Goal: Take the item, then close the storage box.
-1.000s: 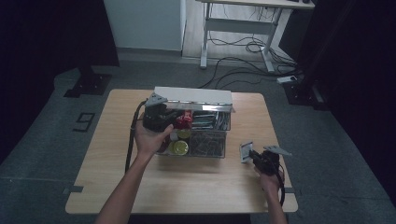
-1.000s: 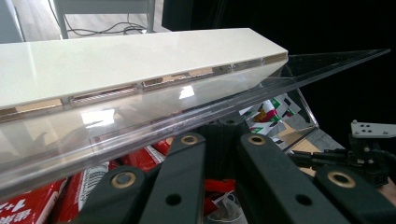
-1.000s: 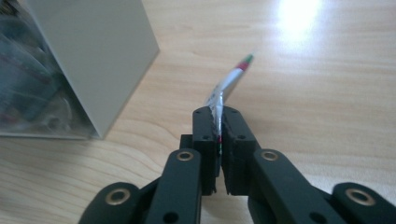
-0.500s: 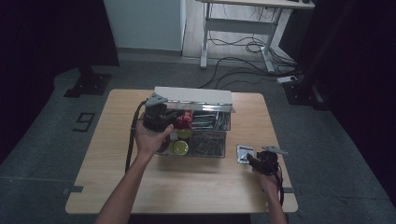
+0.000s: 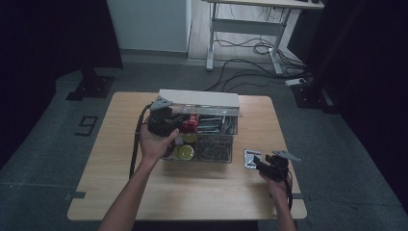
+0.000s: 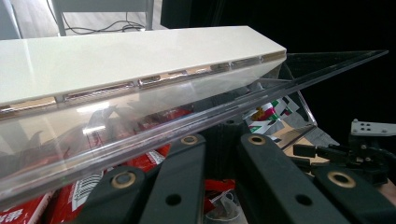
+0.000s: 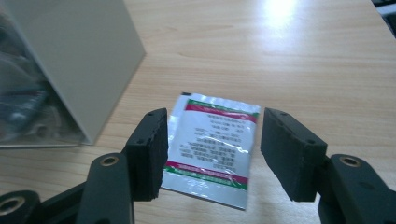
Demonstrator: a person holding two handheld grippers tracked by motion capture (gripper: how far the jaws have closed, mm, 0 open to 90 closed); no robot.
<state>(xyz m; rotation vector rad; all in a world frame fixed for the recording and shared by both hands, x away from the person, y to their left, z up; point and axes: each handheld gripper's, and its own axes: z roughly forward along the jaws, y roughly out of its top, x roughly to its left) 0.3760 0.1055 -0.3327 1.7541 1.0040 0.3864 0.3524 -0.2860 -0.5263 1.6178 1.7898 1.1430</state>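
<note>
Right gripper (image 7: pixel 212 156), bottom of right gripper view, jaws spread wide with a silver sachet (image 7: pixel 211 148) lying flat on the wooden table (image 7: pixel 299 60) between them, not touching. In high view the sachet (image 5: pixel 251 159) sits lower right, just right of the clear organizer box (image 5: pixel 204 139) at frame centre. Left gripper (image 5: pixel 161 120) is at the box's left end, at its raised clear lid (image 6: pixel 154 126); jaw state cannot tell. Red packets (image 6: pixel 84 196) are inside the box. White lid bar (image 5: pixel 198 98) at the far edge.

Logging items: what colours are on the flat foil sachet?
Silver flat foil sachet with red and green bands, clearest in the right gripper view.
</note>
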